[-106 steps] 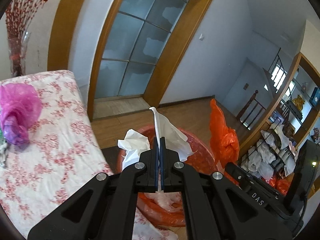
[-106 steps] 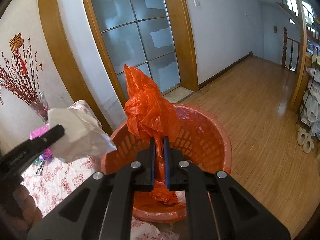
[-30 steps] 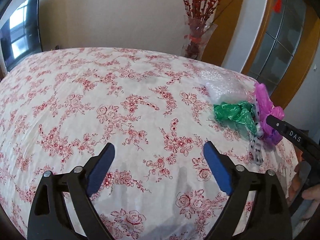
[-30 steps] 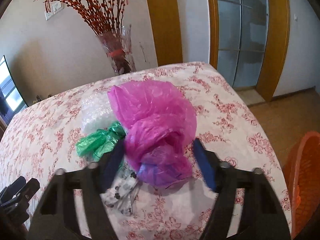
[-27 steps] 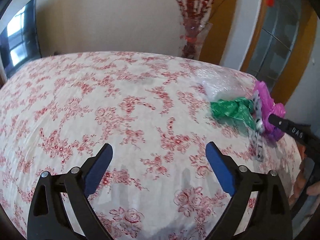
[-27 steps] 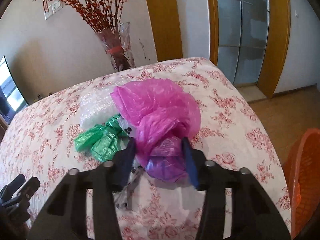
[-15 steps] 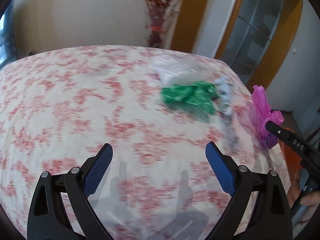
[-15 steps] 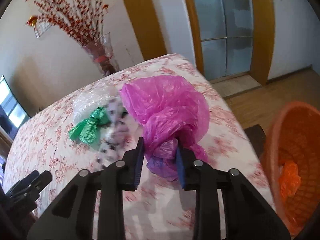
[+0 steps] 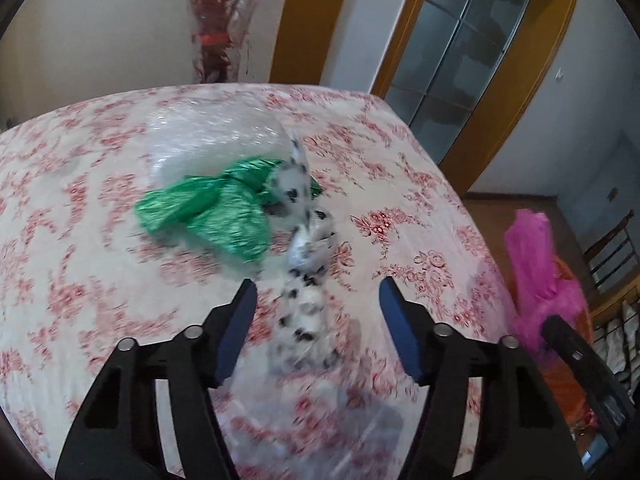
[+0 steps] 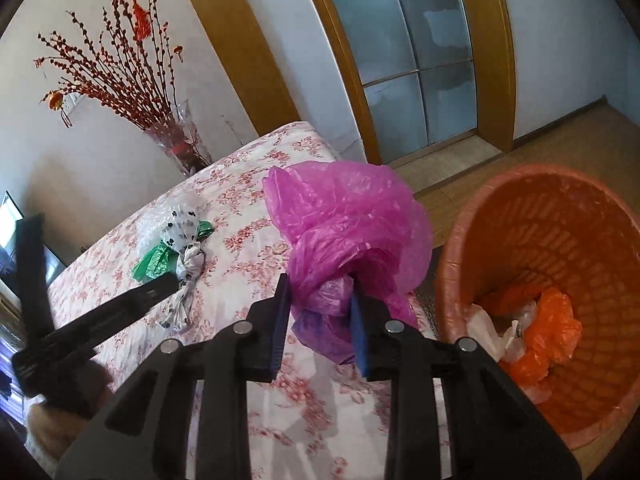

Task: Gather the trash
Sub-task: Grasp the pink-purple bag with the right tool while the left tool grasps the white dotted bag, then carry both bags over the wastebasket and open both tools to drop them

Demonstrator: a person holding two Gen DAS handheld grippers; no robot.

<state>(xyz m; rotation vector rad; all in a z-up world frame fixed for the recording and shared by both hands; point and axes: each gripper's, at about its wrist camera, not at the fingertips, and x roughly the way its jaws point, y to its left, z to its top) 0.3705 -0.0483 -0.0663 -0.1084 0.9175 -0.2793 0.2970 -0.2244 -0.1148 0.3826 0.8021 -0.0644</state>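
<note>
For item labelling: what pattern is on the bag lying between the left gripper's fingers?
White bag with black spots, clearest in the right wrist view.

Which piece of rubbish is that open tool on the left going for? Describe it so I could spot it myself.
Look at the table with the flowered cloth. Near its far corner, in front of the glass vase, lies a small heap of rubbish. It is the white bag with black spots, a twisted strip beside the green bag.

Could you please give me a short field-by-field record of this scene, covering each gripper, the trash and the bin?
right gripper: shut on the pink plastic bag, lifted off the table
left gripper: jaws just closing, astride the spotted white bag, pads not touching it
still on table: spotted white bag, green bag, clear bubble wrap
orange basket: beside the table, holds orange and white trash
</note>
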